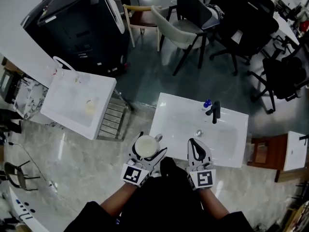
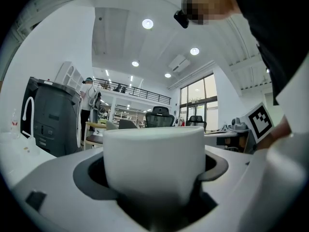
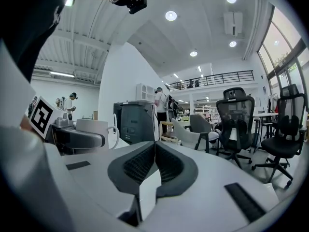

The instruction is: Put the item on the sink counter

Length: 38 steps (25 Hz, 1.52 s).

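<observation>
My left gripper (image 1: 147, 148) is shut on a white mug (image 1: 145, 146), held upright just over the near left edge of the white sink counter (image 1: 170, 111). In the left gripper view the mug (image 2: 154, 161) fills the space between the dark pads (image 2: 215, 166). The mug's handle (image 1: 158, 137) points toward the basin. My right gripper (image 1: 193, 143) hovers over the counter's near edge, shut with nothing in it; its pads (image 3: 169, 166) meet in the right gripper view. From there the mug (image 3: 94, 127) shows at the left.
A black faucet (image 1: 215, 111) and a small blue thing (image 1: 207, 102) stand at the basin's far rim. A second white sink unit (image 1: 77, 100) sits to the left, a black machine (image 1: 79, 25) beyond it. Chairs (image 1: 190, 21) crowd the far floor; a wooden stand (image 1: 263, 151) is at right.
</observation>
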### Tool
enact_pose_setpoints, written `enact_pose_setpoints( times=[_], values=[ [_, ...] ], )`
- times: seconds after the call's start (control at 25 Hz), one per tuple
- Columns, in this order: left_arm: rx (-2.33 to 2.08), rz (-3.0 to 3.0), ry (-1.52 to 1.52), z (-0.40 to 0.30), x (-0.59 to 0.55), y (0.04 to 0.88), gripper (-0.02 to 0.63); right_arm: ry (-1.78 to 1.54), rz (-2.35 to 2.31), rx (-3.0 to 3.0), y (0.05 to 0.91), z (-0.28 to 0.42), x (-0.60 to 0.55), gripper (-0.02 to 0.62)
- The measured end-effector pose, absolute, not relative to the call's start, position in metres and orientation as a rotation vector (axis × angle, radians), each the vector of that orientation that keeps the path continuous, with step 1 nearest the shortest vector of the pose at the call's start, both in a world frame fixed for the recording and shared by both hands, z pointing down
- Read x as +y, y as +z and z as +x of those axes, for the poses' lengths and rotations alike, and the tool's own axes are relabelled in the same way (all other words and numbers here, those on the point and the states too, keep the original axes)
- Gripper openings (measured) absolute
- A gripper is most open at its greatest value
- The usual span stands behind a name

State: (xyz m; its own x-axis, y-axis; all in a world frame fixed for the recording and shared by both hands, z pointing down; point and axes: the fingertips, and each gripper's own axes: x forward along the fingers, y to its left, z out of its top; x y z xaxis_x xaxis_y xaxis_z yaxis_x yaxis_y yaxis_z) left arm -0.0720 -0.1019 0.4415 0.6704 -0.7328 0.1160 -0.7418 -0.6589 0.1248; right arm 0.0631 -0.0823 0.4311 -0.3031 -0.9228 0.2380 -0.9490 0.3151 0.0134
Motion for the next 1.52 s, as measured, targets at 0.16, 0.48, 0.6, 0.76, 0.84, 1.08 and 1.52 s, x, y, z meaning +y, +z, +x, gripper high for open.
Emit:
enact_pose_setpoints(
  times=[0.16, 0.48, 0.6, 0.76, 0.84, 1.08, 1.52],
  values=[
    [-1.187, 2.706, 0.018, -0.055, -0.135, 0.452, 0.457, 0.225, 1.705, -2.393, 0.443, 0.080, -0.118, 0.032],
    [-1.250, 2.697, 0.093, -0.030, -0.200, 0.465, 0.457, 0.248, 1.608, -2.443, 0.449, 0.088, -0.182, 0.032],
    [-1.251, 2.706, 0.112, -0.018, -0.219, 0.478, 0.457, 0.258, 1.574, -2.465, 0.455, 0.091, -0.202, 0.032],
    [-1.265, 2.689, 0.175, -0.005, -0.240, 0.503, 0.457, 0.291, 1.559, -2.476, 0.466, 0.099, -0.220, 0.032],
    [-1.269, 2.675, 0.185, 0.002, -0.252, 0.515, 0.457, 0.276, 1.563, -2.495, 0.473, 0.104, -0.226, 0.032],
    [-1.289, 2.655, 0.177, 0.013, -0.286, 0.543, 0.457, 0.272, 1.555, -2.506, 0.504, 0.112, -0.238, 0.032],
    [-1.306, 2.613, 0.296, 0.022, -0.322, 0.610, 0.457, 0.242, 1.551, -2.518, 0.524, 0.120, -0.266, 0.032]
  ],
)
